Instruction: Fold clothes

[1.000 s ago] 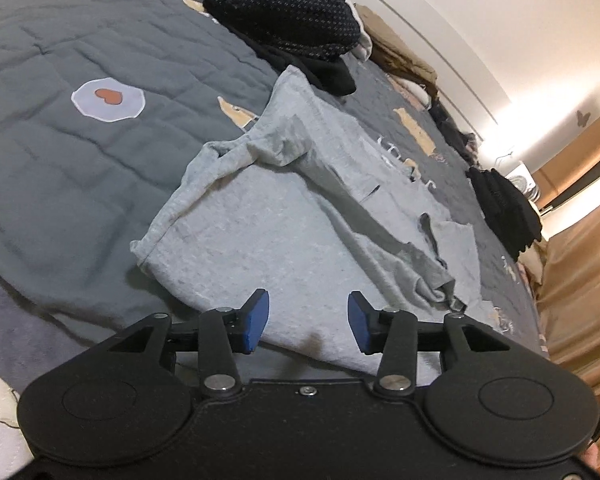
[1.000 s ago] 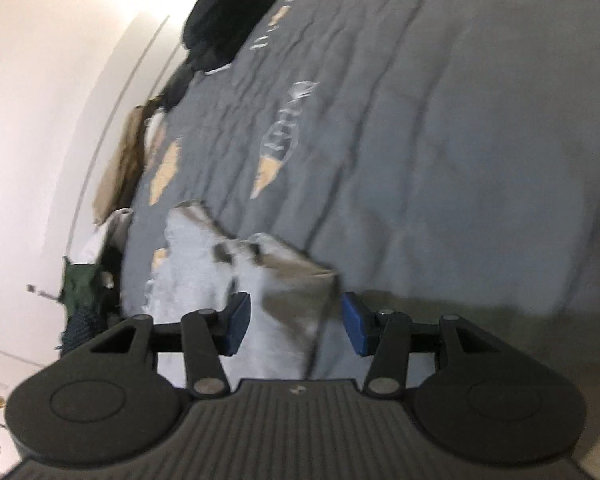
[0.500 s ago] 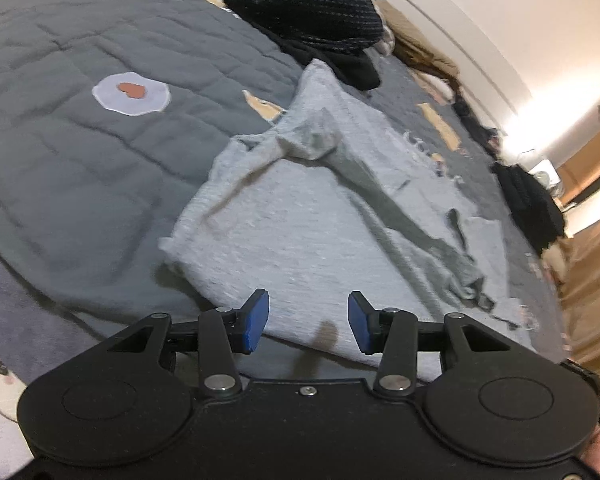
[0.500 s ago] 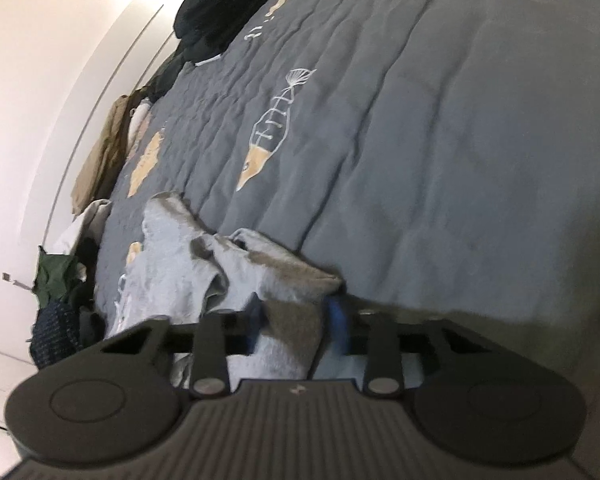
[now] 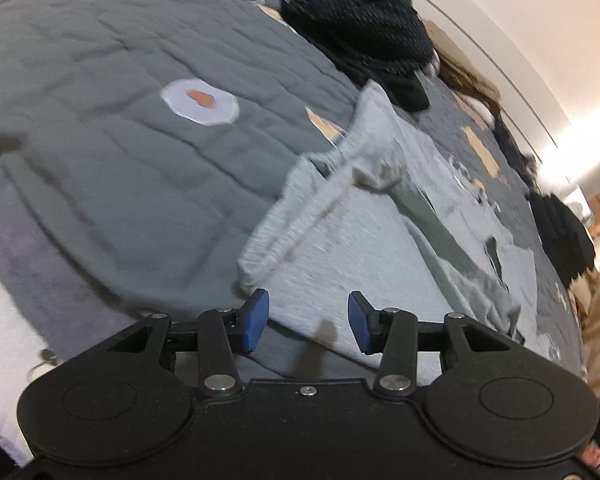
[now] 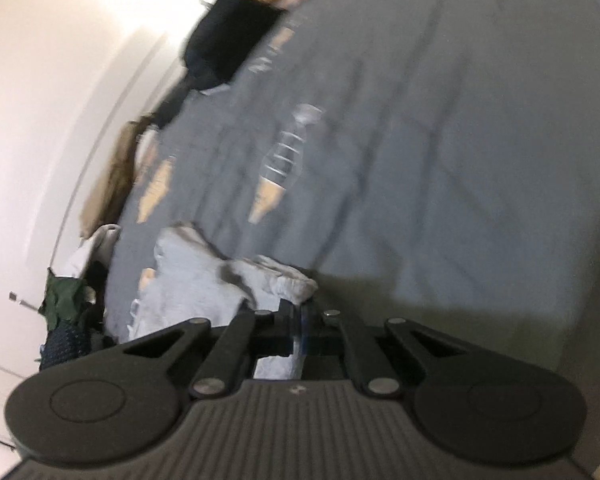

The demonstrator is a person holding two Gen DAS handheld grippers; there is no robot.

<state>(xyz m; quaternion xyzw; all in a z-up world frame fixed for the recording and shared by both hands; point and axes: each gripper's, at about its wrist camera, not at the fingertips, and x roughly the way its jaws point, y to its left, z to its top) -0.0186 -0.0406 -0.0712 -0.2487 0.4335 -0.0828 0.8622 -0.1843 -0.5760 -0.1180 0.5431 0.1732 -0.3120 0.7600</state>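
Observation:
A light grey garment (image 5: 364,240) lies rumpled on the dark grey quilt (image 5: 120,140), with one corner bunched at its near left. My left gripper (image 5: 306,322) hovers open just above the garment's near edge, blue pads apart, nothing between them. In the right wrist view the same grey garment (image 6: 204,280) spreads to the left, and my right gripper (image 6: 298,330) is shut on a fold at its near end, with cloth showing between the closed fingers.
A dark pile of clothes (image 5: 360,36) sits at the far side of the bed, and another black heap (image 5: 560,236) lies at the right. Brown and white items (image 6: 112,184) line the wall edge. A white wall (image 6: 40,100) runs along the bed.
My right gripper closed from open onto the garment's fold. The left gripper stayed open and shifted toward the garment's near left corner; both views are blurred by motion.

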